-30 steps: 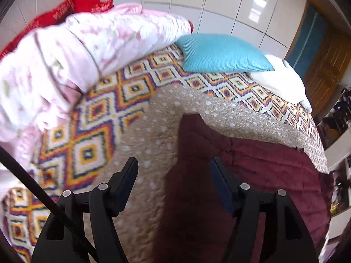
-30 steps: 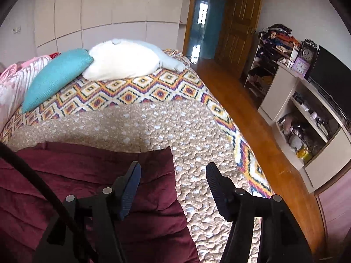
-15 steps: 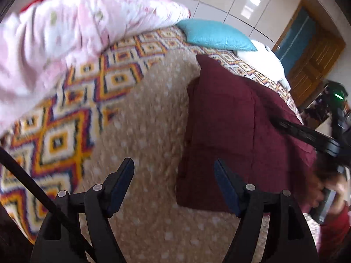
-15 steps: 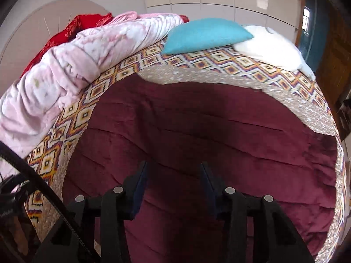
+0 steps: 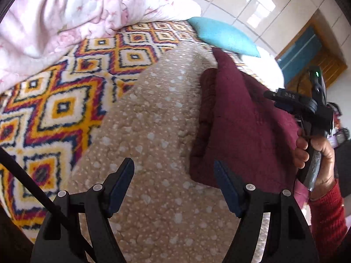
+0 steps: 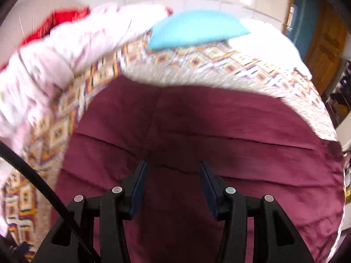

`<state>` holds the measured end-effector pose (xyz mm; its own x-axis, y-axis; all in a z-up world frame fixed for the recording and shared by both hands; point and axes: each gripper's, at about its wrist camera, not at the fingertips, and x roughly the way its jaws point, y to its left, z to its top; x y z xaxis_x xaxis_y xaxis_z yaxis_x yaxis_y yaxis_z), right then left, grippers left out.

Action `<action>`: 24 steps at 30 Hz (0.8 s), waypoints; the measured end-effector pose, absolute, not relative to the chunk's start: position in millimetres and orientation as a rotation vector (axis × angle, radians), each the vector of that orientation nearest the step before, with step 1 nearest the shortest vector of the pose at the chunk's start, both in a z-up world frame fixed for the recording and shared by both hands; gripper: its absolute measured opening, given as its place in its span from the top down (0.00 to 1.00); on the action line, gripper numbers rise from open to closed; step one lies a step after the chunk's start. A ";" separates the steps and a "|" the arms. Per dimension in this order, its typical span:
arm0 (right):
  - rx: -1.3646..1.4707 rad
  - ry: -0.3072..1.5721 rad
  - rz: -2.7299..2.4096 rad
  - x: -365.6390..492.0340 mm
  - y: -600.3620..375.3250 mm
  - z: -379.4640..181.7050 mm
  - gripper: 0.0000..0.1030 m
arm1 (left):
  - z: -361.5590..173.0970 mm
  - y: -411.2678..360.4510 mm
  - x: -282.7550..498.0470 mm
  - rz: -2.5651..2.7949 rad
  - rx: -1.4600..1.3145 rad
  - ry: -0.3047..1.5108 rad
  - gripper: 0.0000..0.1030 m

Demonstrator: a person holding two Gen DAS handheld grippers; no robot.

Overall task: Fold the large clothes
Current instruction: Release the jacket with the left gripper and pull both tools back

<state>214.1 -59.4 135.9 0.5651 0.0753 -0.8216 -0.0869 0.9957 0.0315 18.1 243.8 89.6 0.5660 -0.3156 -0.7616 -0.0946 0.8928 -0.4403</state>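
Left wrist: maroon garment point(image 5: 241, 118) just right of tool point(image 5: 174, 175).

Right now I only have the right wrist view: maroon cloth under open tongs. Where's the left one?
Observer: Left tongs are open and empty over the beige quilt, beside the cloth at its near corner.
Operator: Is the cloth folded on that side?
Observer: Yes, stacked layers show along that edge.
Operator: Anything past it?
Observer: The person's right hand, at the cloth's far side.
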 end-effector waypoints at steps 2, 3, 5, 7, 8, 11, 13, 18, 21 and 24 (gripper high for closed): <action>-0.008 0.941 0.039 200.0 -93.2 146.3 0.41 | 90.5 243.4 12.2 -0.255 -0.539 0.959 0.27; -0.008 0.943 0.009 195.0 -106.1 146.1 0.41 | 90.9 243.1 10.6 -0.295 -0.567 0.962 0.27; 0.013 0.984 -0.078 189.5 -146.3 137.0 0.41 | 92.2 242.2 4.3 -0.385 -0.643 0.961 0.25; 0.065 1.025 -0.156 182.7 -187.3 123.6 0.41 | 95.7 239.6 -3.3 -0.471 -0.700 0.944 0.23; 0.093 1.036 -0.185 178.4 -205.7 119.2 0.41 | 98.3 236.6 -6.9 -0.503 -0.711 0.930 0.22; 0.152 1.037 -0.250 154.1 -256.2 115.5 0.41 | 111.2 231.0 -23.9 -0.519 -0.703 0.860 0.16; 0.178 1.028 -0.270 130.4 -279.4 119.5 0.41 | 120.3 224.3 -31.8 -0.538 -0.688 0.833 0.16; 0.158 0.969 -0.264 58.1 -310.7 142.2 0.41 | 133.4 195.2 -46.5 -0.534 -0.620 0.844 0.16; 0.148 0.946 -0.229 15.2 -316.2 152.4 0.41 | 139.3 171.4 -55.2 -0.512 -0.552 0.870 0.16; 0.141 0.942 -0.193 -23.1 -310.8 154.8 0.40 | 140.7 148.8 -61.9 -0.512 -0.512 0.897 0.16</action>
